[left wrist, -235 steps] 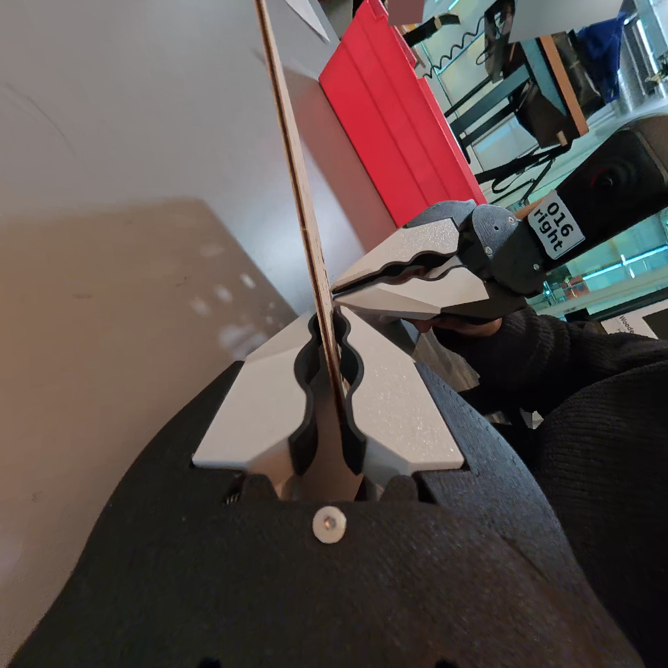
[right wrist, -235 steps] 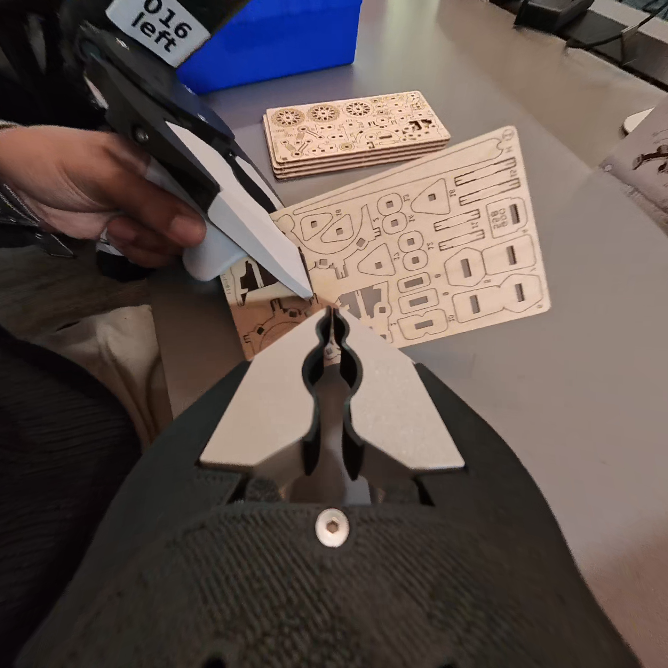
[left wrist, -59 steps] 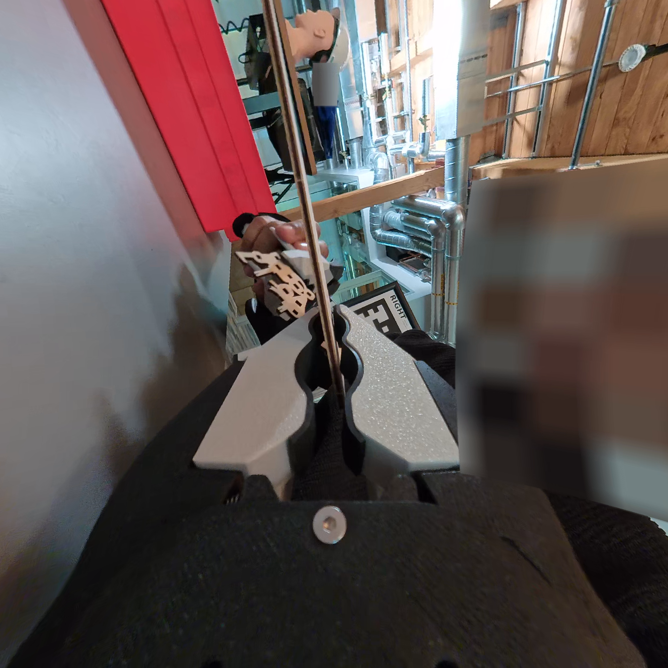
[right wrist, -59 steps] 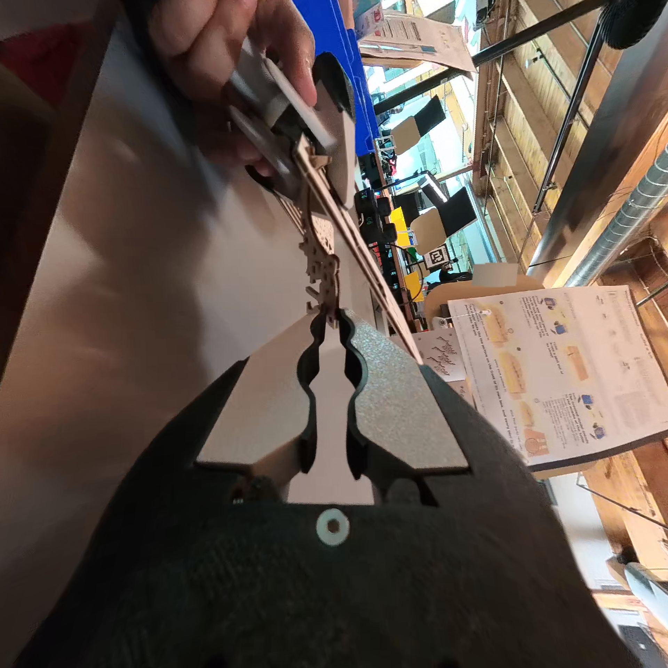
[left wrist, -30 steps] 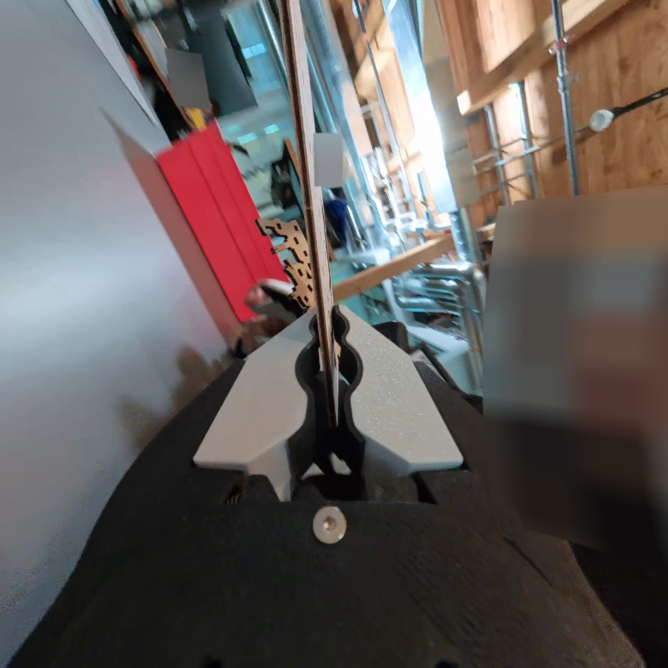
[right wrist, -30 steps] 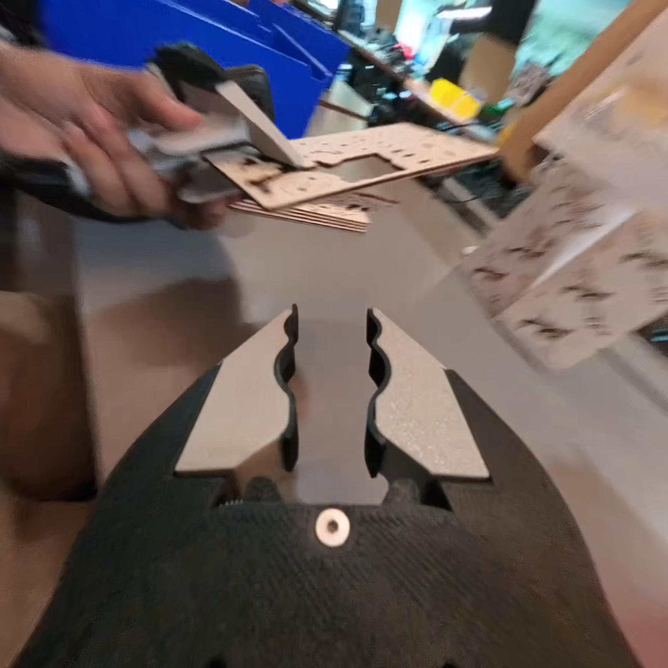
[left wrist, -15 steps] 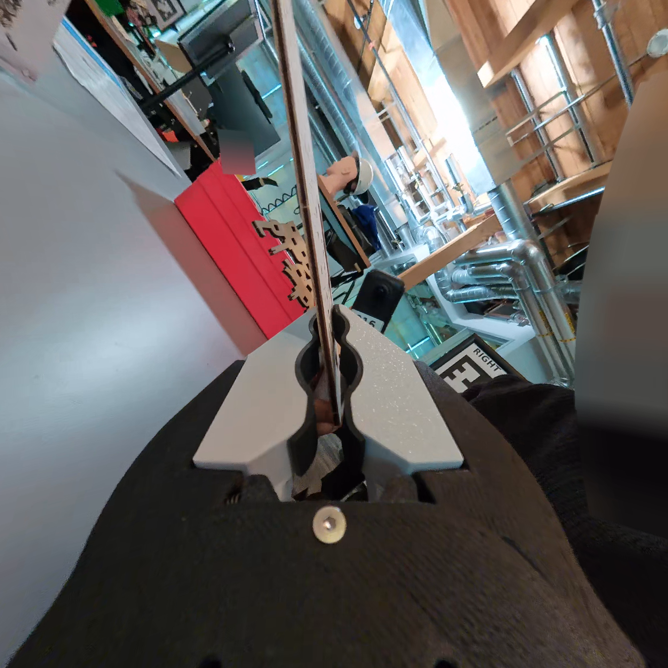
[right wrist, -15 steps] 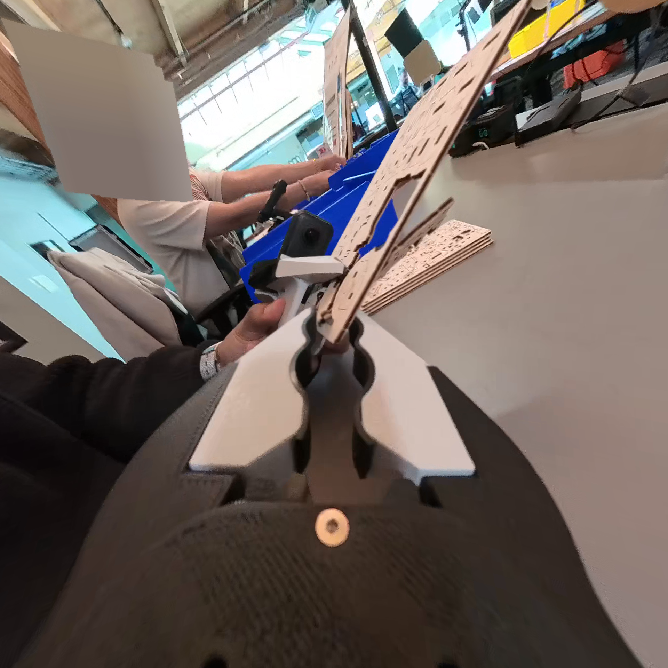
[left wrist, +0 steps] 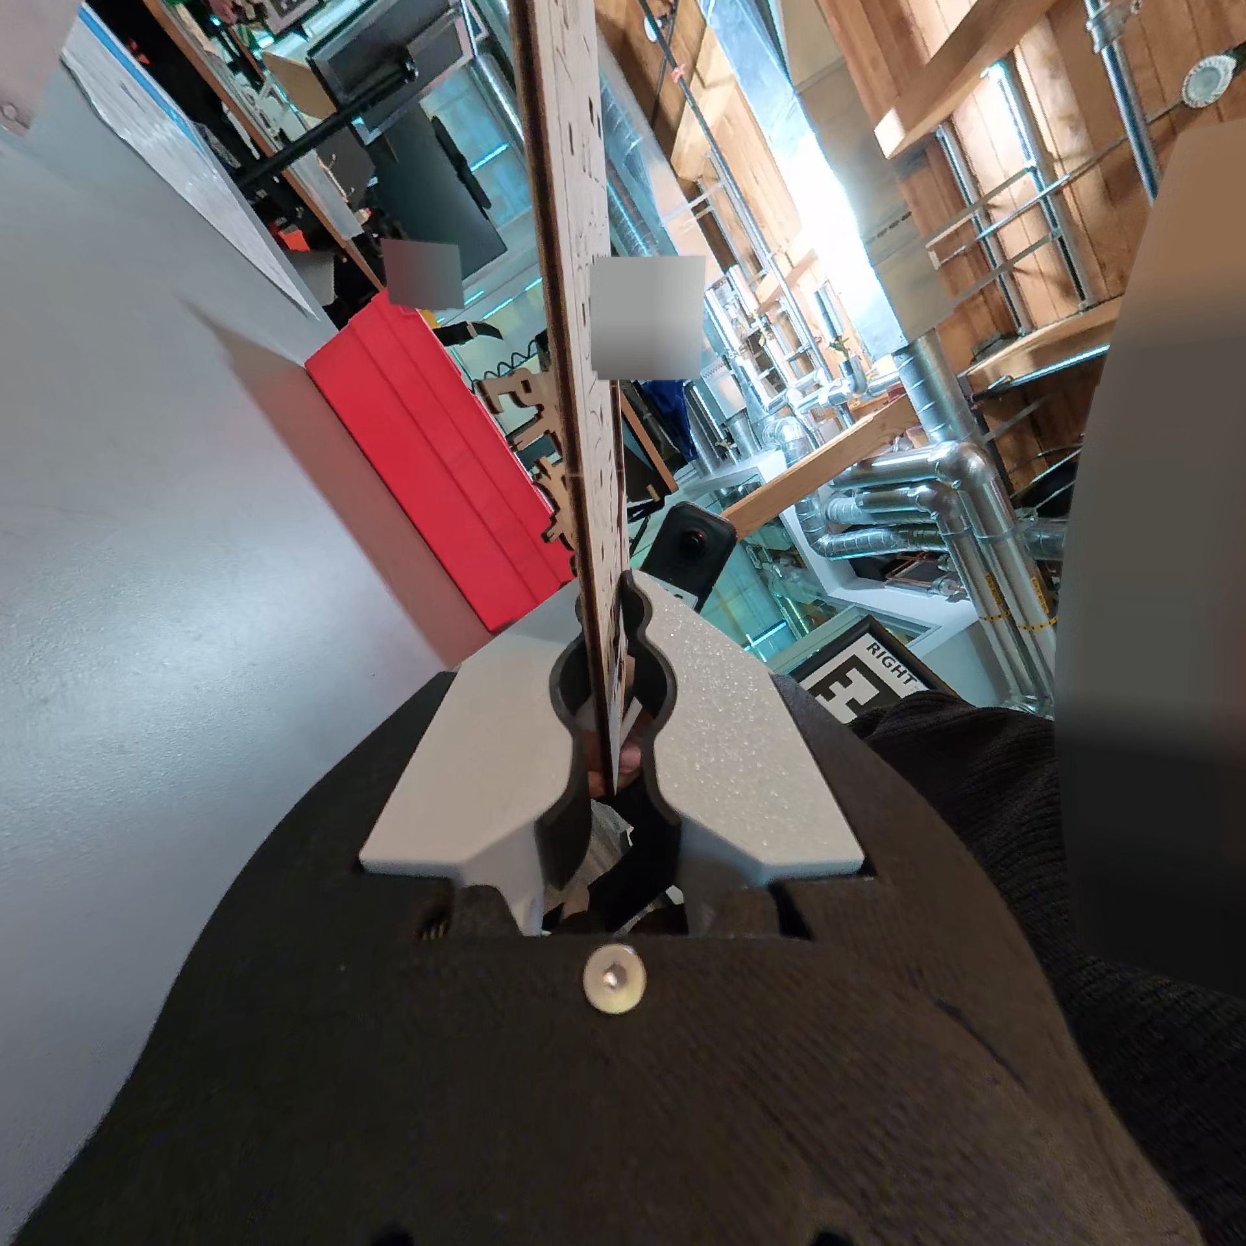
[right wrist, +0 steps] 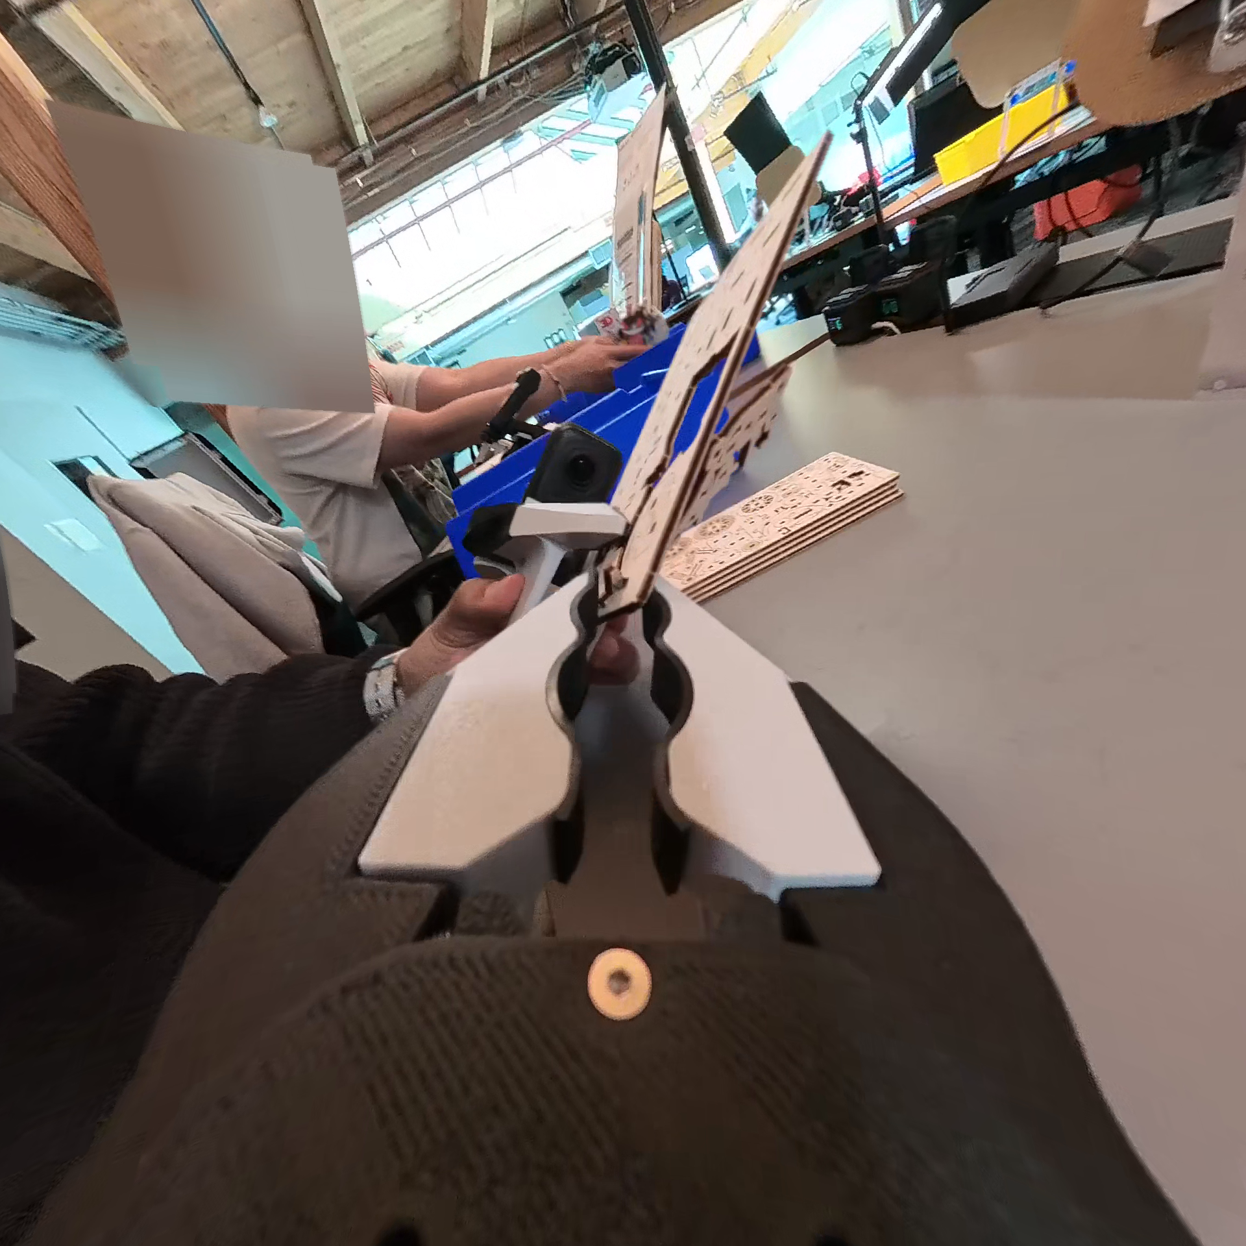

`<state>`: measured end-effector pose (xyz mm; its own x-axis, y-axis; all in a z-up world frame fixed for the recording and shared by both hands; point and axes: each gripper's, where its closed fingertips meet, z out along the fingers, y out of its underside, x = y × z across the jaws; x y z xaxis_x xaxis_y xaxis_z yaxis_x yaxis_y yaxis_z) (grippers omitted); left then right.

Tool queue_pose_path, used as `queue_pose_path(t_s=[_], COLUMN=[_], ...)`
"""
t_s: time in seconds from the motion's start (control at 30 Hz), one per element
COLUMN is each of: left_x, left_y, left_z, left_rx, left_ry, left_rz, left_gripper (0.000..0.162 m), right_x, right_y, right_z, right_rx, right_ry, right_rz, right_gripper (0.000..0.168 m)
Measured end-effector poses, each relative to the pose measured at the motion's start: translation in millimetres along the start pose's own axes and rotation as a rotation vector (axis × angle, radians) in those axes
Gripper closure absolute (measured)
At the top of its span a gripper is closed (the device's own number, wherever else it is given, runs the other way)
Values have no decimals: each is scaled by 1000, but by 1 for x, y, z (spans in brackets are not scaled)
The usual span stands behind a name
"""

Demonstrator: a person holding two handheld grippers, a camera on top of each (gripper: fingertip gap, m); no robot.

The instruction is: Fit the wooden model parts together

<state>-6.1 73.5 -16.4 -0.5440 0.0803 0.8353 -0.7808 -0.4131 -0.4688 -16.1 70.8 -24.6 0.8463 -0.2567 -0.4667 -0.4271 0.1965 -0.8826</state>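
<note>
Two grippers meet at one wooden sheet (right wrist: 701, 431), left gripper (left wrist: 610, 681) clamped on its edge, right gripper (right wrist: 617, 607) narrowed around a corner tab, likely about to snap a part free.

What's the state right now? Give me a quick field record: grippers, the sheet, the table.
left gripper: shut on wooden sheet, seen edge-on
right gripper: tips at the sheet's lower corner, jaws slightly apart; grip cannot be told
wooden sheet: lifted off the table, tilted
stack of sheets: flat on the table, untouched
blue bins: behind the sheet
fit: not yet started
</note>
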Motion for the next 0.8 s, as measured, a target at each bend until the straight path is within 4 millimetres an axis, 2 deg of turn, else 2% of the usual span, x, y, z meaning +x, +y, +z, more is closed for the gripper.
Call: queue_pose_path(t_s=[0.1, 0.2, 0.3, 0.4, 0.53, 0.7, 0.8], left_x=[0, -1, -17, -28, -26, -25, -25], left_y=[-3, -12, -20, -18, -10, -4, -4], left_z=[-1, -6, -16, -18, -11, -6, -5], left_rx=[10, 55, 85, 56, 15, -20, -26], left_ry=[-28, -62, -169, -260, -288, -324, -347], left_rz=[58, 96, 109, 153, 223, 313, 353], left_gripper=[162, 162, 162, 162, 162, 162, 162], right_x=[5, 18, 25, 21, 23, 31, 34], right_y=[-1, -5, -9, -1, 8, 10, 12], right_z=[-1, -7, -12, -9, -5, -7, -8], right_rx=[-14, -11, -22, -71, -117, -126, -125], right_ry=[40, 127, 206, 218, 237, 217, 200], right_rz=[-71, -169, -305, -365, -258, -53, 34], right_gripper=[151, 136, 141, 148, 156, 166, 166])
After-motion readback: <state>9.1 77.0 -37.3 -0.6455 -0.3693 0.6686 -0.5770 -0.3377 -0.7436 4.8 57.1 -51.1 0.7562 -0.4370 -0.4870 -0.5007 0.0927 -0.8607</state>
